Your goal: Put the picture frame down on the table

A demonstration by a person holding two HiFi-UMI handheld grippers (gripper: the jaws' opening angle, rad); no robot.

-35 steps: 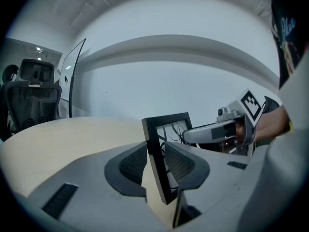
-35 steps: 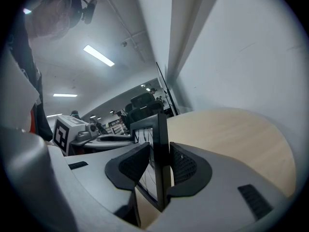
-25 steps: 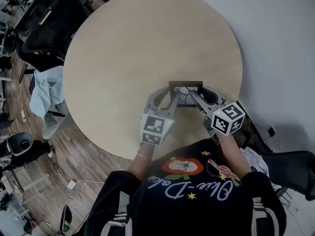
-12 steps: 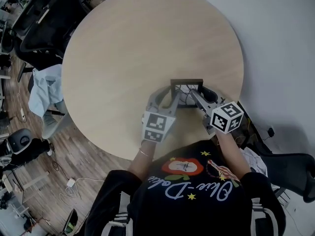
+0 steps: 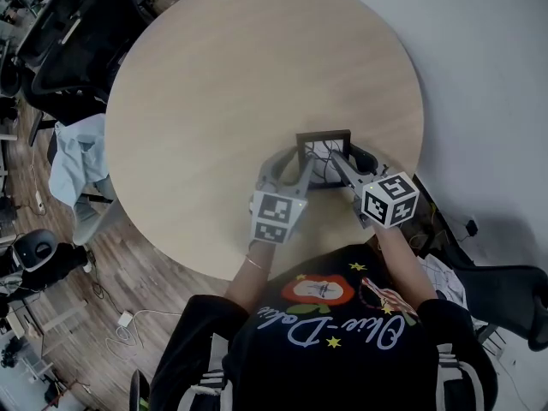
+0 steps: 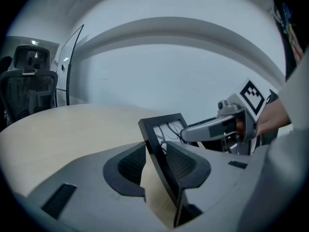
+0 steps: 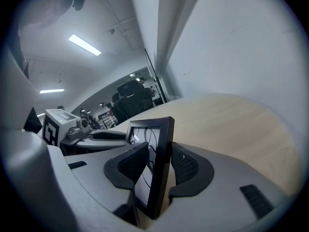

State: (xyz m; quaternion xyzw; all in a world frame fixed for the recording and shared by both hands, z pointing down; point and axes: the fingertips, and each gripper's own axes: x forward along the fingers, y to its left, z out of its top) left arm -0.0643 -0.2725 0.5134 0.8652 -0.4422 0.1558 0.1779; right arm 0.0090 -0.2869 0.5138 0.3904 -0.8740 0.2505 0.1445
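A small black picture frame [image 5: 324, 147] with a line drawing stands tilted over the near part of the round wooden table [image 5: 257, 75]. My left gripper [image 5: 302, 163] is shut on its left side bar and my right gripper [image 5: 339, 159] on its right side bar. In the left gripper view the frame [image 6: 169, 129] leans between the two dark pads of the left gripper [image 6: 158, 163], with the right gripper [image 6: 227, 124] beyond it. In the right gripper view the frame [image 7: 163, 144] stands nearly upright inside the right gripper [image 7: 158, 167]. Whether its bottom edge touches the table is hidden.
Black office chairs [image 5: 77, 41] stand at the table's far left, and a light blue cloth [image 5: 77, 157] hangs over a seat on the left. Another chair [image 5: 514, 289] is at the right. A white wall runs behind the table [image 6: 58, 129].
The frame has tipped, so more of its face shows from above than a second ago. Both grippers have shifted slightly further over the table and still hold it.
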